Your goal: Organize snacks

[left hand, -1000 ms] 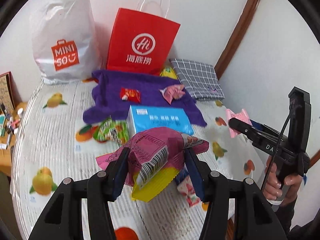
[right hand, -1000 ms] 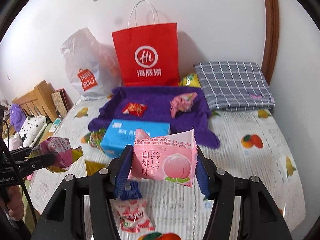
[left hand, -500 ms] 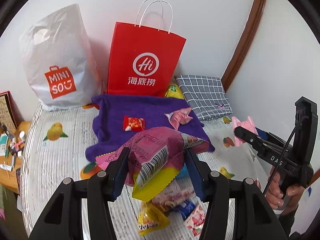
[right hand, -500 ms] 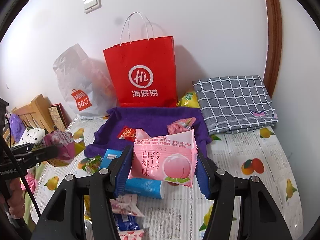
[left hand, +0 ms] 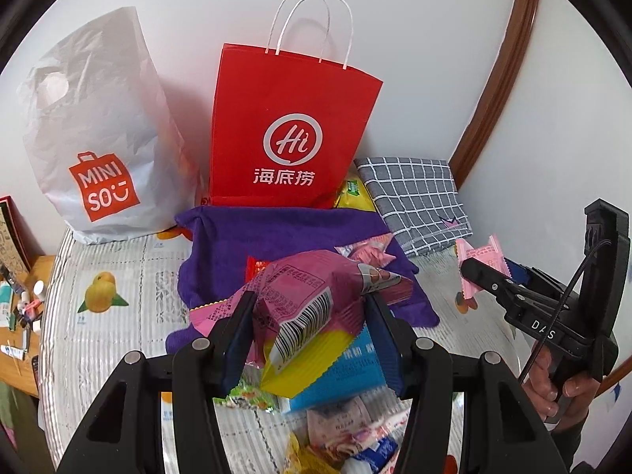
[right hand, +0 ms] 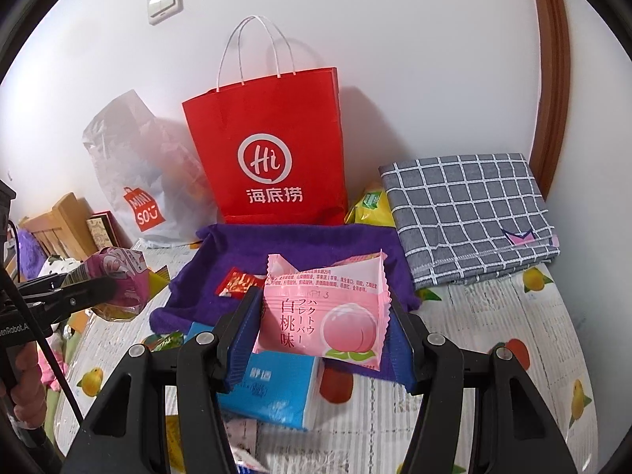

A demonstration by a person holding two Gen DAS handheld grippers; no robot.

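Note:
My left gripper (left hand: 310,330) is shut on a magenta and yellow snack bag (left hand: 312,308), held above the bed. My right gripper (right hand: 322,328) is shut on a pink peach-flavour packet (right hand: 324,312). Each gripper shows in the other's view: the right one (left hand: 470,270) at the right, the left one (right hand: 106,288) at the left. A red paper bag (left hand: 290,126) with white handles stands upright against the wall, behind a purple towel (left hand: 276,233). On the towel lie a small red packet (right hand: 237,282) and a pink wrapper (left hand: 367,251).
A white MINISO plastic bag (left hand: 98,138) stands left of the red bag. A folded grey checked cloth (right hand: 466,209) lies at the right, a yellow packet (right hand: 369,203) beside it. A blue box (right hand: 272,391) and several loose snacks (left hand: 347,434) lie below the grippers. Wall close behind.
Both grippers have risen and moved toward the red bag, each still holding its packet. The bag and towel now look larger and nearer.

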